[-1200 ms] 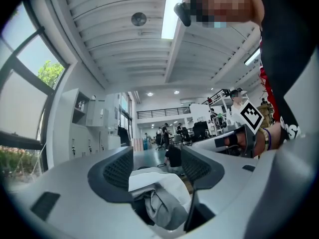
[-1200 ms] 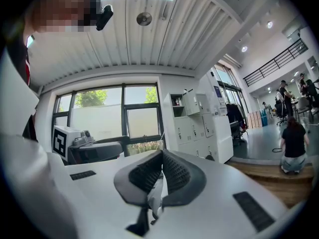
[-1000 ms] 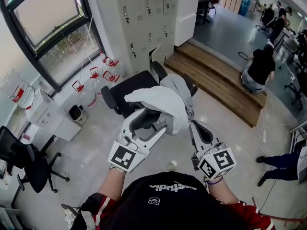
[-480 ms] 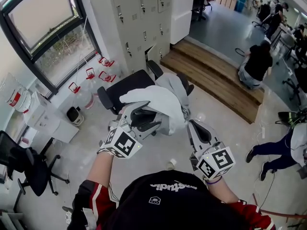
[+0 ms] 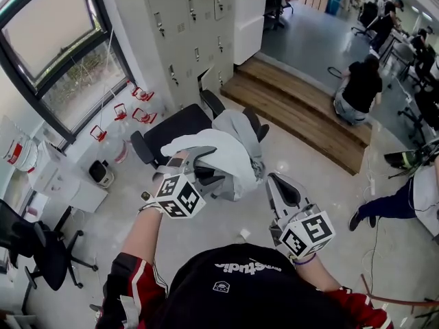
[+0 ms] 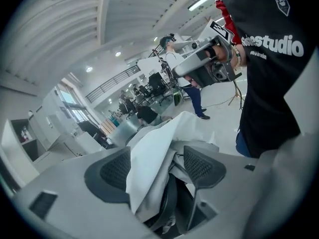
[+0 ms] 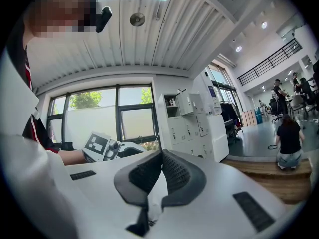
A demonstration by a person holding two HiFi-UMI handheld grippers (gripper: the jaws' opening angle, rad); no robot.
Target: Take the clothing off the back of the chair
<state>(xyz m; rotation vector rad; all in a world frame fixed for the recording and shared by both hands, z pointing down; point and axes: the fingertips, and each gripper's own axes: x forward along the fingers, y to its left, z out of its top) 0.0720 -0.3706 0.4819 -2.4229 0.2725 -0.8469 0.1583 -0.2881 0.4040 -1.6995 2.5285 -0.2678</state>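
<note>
Lifting bunched white-and-grey clothing (image 5: pixel 223 153) off black swivel office chair (image 5: pixel 171 130), both tongs on it.

R gripper (image 7: pixel 161 156): jaws closed on a thin white edge of the fabric, prob. anchoring that hem so the garment can't slide back down. L gripper (image 6: pixel 159 166): jaws apart, thick white/grey fold sitting between the pads, not visibly pinched. It looks placed to carry the bulk, not clamp it. Garment hangs between the two grippers, directly over the chair's backrest; can't tell from head view whether the grey part is clear of the backrest or resting on it. My read: lift approx. midway. Next needs L to close on the fold, then both up and toward the body so fabric doesn't snag the backrest.
</note>
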